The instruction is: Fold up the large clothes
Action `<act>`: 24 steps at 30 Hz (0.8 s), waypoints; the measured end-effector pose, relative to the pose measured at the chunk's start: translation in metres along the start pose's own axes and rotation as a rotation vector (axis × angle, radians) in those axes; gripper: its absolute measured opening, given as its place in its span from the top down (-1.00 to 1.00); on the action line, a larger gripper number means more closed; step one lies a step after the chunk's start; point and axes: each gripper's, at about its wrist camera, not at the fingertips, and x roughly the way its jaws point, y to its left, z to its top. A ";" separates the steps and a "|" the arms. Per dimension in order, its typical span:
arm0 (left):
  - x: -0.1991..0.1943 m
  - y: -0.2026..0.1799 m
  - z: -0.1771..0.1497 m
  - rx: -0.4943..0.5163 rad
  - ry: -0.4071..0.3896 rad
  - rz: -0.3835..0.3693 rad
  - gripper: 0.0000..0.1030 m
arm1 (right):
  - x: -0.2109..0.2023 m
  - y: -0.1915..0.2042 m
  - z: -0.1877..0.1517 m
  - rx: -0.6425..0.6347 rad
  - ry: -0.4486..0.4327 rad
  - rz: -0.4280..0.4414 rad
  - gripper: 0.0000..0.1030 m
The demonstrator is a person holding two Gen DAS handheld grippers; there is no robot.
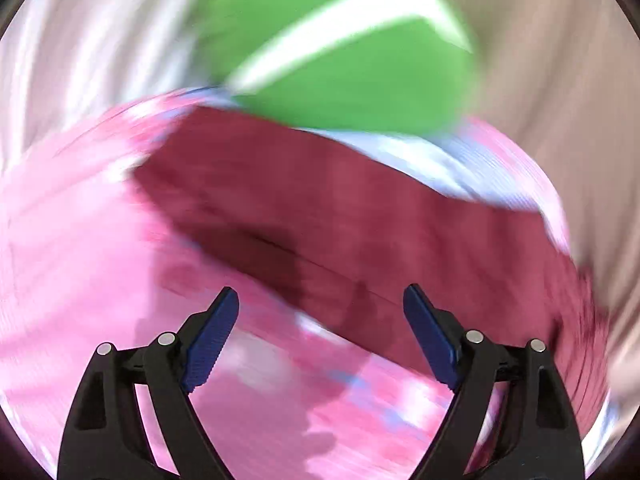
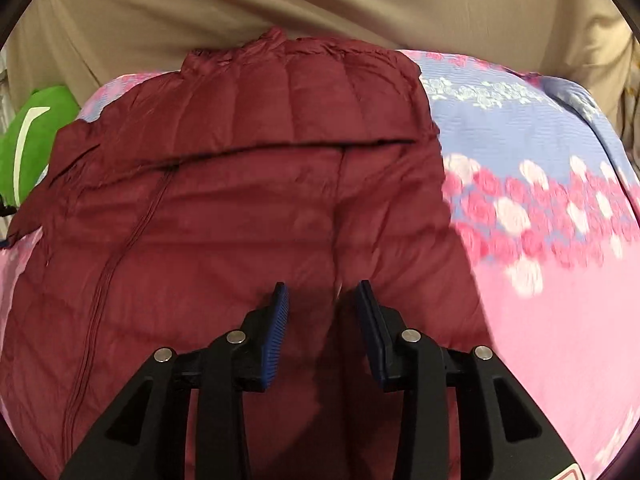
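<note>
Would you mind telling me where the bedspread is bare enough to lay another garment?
Bare bedspread lies right of the maroon jacket, up to the beige curtain. The left is crowded: the jacket nearly meets the green cushion.

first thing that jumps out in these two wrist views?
The maroon puffer jacket, spread over a pink and blue floral bedsheet, fills most of the right wrist view. The right hand-held gripper sits above it, jaws part open with nothing between them. A bright green item with a white stripe lies at the jacket's far edge in the blurred left view, where the left hand-held gripper is wide open.
</note>
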 end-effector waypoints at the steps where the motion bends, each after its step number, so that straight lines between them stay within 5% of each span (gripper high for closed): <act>1: 0.005 0.019 0.009 -0.052 0.010 0.014 -0.57 | -0.003 0.005 -0.005 -0.006 -0.006 -0.010 0.23; 6: 0.017 0.057 0.031 -0.143 -0.016 -0.022 -0.36 | -0.001 0.011 -0.014 -0.008 -0.003 -0.014 0.07; 8: 0.023 0.048 0.035 -0.118 0.003 -0.057 0.60 | -0.002 0.013 -0.015 -0.009 -0.010 -0.029 0.05; 10: 0.023 0.033 0.042 -0.096 0.005 -0.070 0.93 | -0.003 0.014 -0.017 -0.011 -0.013 -0.040 0.00; 15: -0.046 -0.059 0.046 0.132 -0.171 -0.148 0.97 | -0.003 0.012 -0.017 0.005 -0.015 -0.051 -0.05; 18: -0.097 -0.141 0.025 0.296 -0.233 -0.278 0.98 | -0.002 0.012 -0.017 0.008 -0.016 -0.055 -0.06; 21: -0.138 -0.218 -0.016 0.438 -0.246 -0.419 0.97 | -0.003 0.011 -0.017 0.009 -0.017 -0.053 -0.07; 24: -0.157 -0.295 -0.077 0.585 -0.176 -0.556 0.97 | -0.003 0.010 -0.017 0.020 -0.020 -0.043 -0.07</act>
